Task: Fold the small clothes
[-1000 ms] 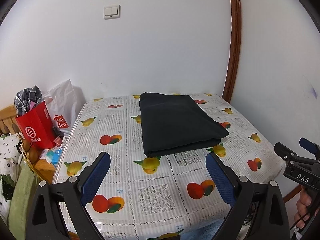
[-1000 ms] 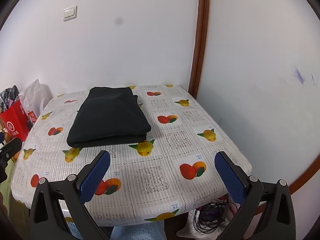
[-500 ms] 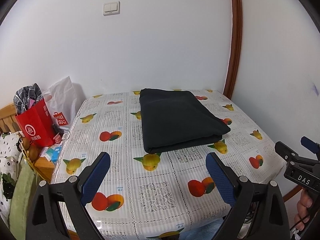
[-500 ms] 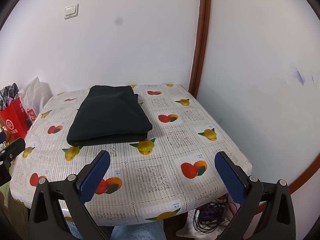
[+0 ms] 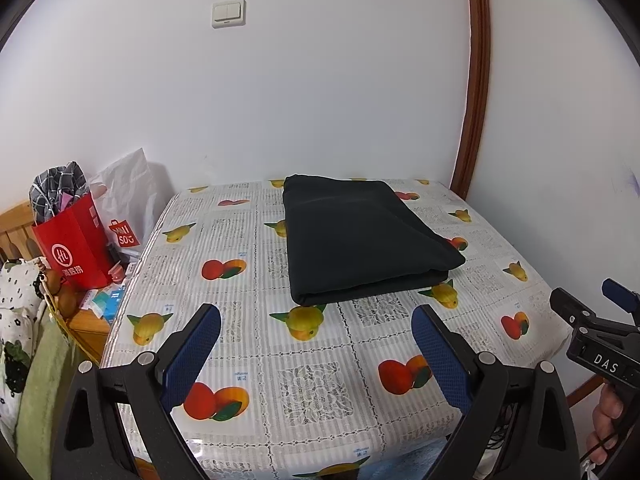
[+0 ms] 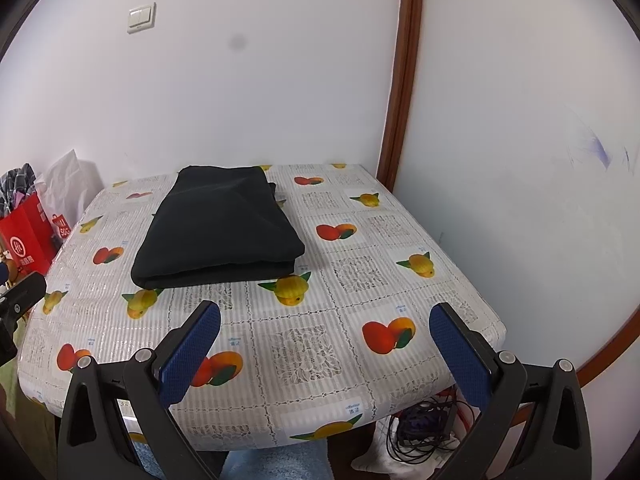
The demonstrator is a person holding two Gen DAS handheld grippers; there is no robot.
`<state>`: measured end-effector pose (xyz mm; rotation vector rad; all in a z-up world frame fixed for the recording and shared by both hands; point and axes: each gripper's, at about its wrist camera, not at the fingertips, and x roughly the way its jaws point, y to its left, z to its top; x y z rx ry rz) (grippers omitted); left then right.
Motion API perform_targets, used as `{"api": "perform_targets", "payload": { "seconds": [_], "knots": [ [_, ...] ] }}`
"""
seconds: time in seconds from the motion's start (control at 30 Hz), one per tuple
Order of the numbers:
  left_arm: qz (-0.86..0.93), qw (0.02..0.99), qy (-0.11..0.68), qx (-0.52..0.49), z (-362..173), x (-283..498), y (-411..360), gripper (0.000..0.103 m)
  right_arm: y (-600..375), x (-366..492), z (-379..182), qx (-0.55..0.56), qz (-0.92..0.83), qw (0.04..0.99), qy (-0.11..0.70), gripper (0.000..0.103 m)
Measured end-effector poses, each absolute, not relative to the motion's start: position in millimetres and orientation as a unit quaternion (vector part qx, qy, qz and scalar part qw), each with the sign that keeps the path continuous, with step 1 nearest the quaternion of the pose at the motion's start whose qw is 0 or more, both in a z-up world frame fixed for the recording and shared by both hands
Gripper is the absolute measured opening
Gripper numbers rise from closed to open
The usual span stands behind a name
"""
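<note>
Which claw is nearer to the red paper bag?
Left. The left claw hovers over the table's front edge near the red paper bag; the right claw is further right.

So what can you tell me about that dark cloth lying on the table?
The dark cloth is a black or very dark green garment, folded into a neat rectangle of several layers, with the folded edge nearest the cameras. It looks like soft, matte knit fabric. It lies flat on the fruit-print tablecloth, toward the far wall and roughly centred. Nothing touches it: both grippers are open and held back at the table's near edge.
</note>
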<state>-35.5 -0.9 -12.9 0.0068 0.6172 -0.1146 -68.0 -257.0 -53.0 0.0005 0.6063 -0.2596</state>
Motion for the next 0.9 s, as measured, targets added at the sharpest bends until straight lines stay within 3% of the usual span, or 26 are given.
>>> {"api": "perform_targets", "payload": {
  "seconds": [0.9],
  "knots": [
    [-0.055, 0.949, 0.31, -0.001, -16.2, -33.9, 7.4, 0.096, -258.7, -68.2, -53.9, -0.002, -0.128, 0.946, 0.298, 0.103]
  ]
}}
